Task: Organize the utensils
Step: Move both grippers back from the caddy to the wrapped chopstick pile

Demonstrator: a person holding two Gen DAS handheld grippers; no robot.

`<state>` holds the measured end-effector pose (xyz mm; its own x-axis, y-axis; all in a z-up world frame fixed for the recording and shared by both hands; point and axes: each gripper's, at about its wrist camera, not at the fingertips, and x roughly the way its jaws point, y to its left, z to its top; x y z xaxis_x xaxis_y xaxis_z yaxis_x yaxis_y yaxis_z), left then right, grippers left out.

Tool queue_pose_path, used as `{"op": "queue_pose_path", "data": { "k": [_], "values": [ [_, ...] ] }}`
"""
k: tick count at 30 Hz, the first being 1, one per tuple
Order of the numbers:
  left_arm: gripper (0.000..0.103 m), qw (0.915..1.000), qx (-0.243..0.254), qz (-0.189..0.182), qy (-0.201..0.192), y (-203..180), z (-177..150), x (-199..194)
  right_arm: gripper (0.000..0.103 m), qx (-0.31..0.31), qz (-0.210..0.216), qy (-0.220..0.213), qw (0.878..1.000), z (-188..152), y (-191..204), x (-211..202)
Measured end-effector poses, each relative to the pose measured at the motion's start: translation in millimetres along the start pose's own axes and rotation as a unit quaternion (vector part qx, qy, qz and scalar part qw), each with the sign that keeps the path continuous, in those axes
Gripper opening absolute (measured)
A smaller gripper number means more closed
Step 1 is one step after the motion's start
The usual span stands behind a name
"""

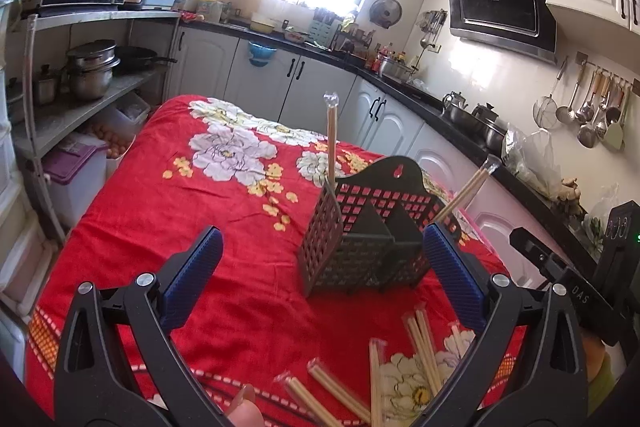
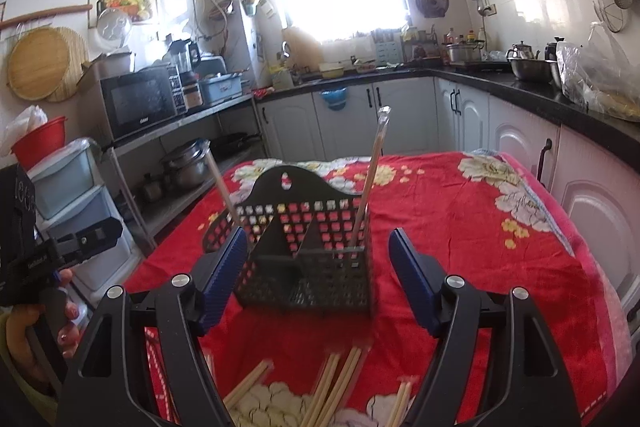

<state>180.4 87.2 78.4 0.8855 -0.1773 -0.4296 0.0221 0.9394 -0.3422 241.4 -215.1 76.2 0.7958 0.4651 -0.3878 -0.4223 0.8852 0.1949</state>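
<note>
The left claw (image 1: 322,267) is spread wide, its blue pads (image 1: 196,279) apart with nothing between them. It hangs above the red flowered cloth (image 1: 168,211) that covers the worktop, pointing at the black perforated caddy (image 1: 360,247) just ahead. The right claw (image 2: 318,275) is likewise released and empty, its pads (image 2: 412,279) flanking the same caddy (image 2: 312,259) from the other side.

The caddy stands upright on the cloth, with dividers splitting it into compartments. Two wrapped pairs of chopsticks stand in it: in the left wrist view one (image 1: 331,143) rises nearly straight from the left end compartment, and another (image 1: 468,187) leans out to the right from the far end. In the right wrist view the same pairs show as one leaning left (image 2: 222,183) and one in the right compartment (image 2: 370,179).

More wrapped chopsticks (image 1: 424,347) lie loose on the cloth nearer than the caddy, close below both claws (image 2: 336,383). A hand (image 2: 66,315) grips the other tool at the left edge of the right wrist view.
</note>
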Motion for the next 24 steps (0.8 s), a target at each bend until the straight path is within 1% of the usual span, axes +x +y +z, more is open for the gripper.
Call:
{"op": "queue_pose_path", "data": {
  "k": [5,15,24],
  "values": [
    [0.093,0.9999,-0.012,0.000,0.011,6.6,-14.0,-6.4,0.071,-0.003,0.006,0.018,1.000,-13.2,6.4,-4.3],
    [0.093,0.9990,-0.021,0.019,0.034,20.9,-41.1,-19.8,0.071,-0.008,0.021,0.051,0.998,-36.7,19.2,-8.1],
    [0.093,0.9978,-0.032,0.029,0.050,38.5,-55.9,-31.8,0.071,-0.009,0.036,0.079,0.996,-51.9,31.1,-5.0]
  ]
}}
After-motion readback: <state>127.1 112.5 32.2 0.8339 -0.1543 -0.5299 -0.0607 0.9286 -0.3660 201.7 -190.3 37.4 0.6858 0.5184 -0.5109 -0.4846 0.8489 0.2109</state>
